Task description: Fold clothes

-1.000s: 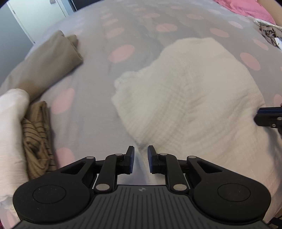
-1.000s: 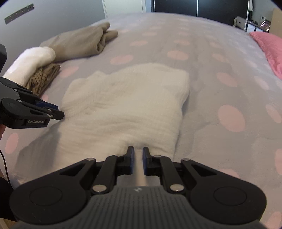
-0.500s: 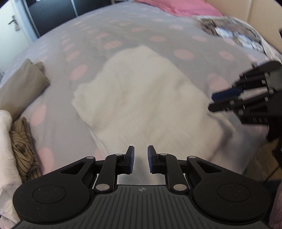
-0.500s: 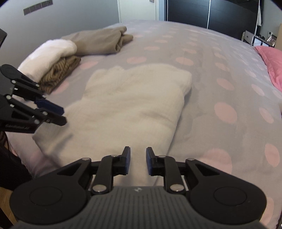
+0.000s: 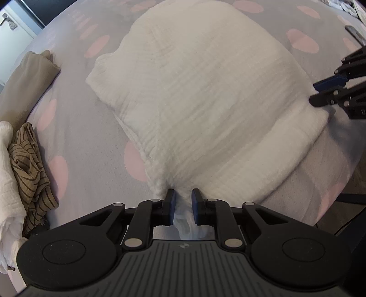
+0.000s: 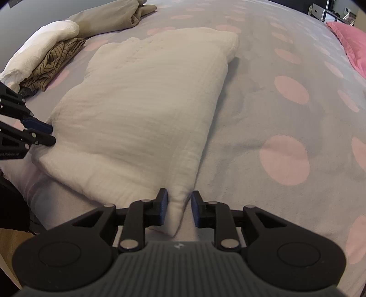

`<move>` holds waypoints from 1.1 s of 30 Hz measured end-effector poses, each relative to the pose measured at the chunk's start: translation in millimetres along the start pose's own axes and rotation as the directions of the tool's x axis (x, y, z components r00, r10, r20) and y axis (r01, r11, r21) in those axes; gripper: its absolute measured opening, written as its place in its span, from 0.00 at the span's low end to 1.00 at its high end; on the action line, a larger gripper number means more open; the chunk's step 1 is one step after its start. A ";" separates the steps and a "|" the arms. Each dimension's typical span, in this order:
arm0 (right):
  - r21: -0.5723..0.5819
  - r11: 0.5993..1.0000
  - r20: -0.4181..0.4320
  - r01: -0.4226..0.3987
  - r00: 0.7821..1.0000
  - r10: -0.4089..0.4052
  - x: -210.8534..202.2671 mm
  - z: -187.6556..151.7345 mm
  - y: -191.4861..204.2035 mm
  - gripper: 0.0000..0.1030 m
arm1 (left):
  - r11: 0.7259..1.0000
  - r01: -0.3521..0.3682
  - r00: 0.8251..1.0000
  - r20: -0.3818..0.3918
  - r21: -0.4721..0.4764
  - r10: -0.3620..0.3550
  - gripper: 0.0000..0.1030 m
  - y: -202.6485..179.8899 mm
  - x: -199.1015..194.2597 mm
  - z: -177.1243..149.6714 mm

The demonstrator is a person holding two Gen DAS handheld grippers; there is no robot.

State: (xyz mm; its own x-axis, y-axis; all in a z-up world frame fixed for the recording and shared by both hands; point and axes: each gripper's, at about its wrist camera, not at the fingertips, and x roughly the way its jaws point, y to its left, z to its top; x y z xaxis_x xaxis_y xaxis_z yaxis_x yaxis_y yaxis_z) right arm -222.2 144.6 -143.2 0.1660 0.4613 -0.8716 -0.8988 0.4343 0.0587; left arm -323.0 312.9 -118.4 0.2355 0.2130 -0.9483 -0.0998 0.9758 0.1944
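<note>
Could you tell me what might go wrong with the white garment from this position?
Both the left gripper and the right gripper are open around near corners of the white garment, so a thin pinch may catch only the top layer. The garment lies at the edge of the bed; a missed corner could slide off.

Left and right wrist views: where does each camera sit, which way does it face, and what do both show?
Left wrist: sits behind the left gripper, facing across the bed along the white cloth; right gripper at the right edge.
Right wrist: sits behind the right gripper, facing the same cloth; left gripper at the left edge.
Shared: cloth, striped garment, beige garment.
</note>
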 end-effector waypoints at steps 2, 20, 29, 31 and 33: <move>0.008 1.000 0.005 -0.001 1.000 0.001 -4.6 1.3 -1.7 0.28 | 0.998 0.019 0.999 0.027 -0.053 -0.017 0.14 9.4 -4.9 1.1; 0.395 0.914 0.106 -0.093 0.993 0.055 -10.3 45.4 -66.9 0.52 | 0.809 0.140 0.983 0.179 -0.570 -0.044 0.47 97.3 -1.0 14.7; 0.538 0.824 0.134 -0.179 0.983 0.126 17.0 61.5 -92.9 0.52 | 0.792 0.201 0.975 0.194 -0.576 -0.106 0.48 102.4 24.3 23.3; 0.544 0.817 0.142 -0.194 0.980 0.138 22.6 65.7 -94.7 0.53 | 0.786 0.213 0.972 0.206 -0.581 -0.111 0.49 105.2 30.7 27.9; 0.560 0.800 0.153 -0.215 0.976 0.155 30.1 70.5 -97.2 0.53 | 0.773 0.228 0.969 0.214 -0.592 -0.122 0.50 109.2 38.9 32.5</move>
State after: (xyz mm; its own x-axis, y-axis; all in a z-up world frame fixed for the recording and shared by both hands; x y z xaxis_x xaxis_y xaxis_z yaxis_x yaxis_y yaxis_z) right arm -101.3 170.8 -140.8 0.0847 0.6356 -0.7673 -0.5275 0.6819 0.5067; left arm -293.3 429.3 -125.8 0.4469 0.0977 -0.8892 -0.5960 0.7738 -0.2145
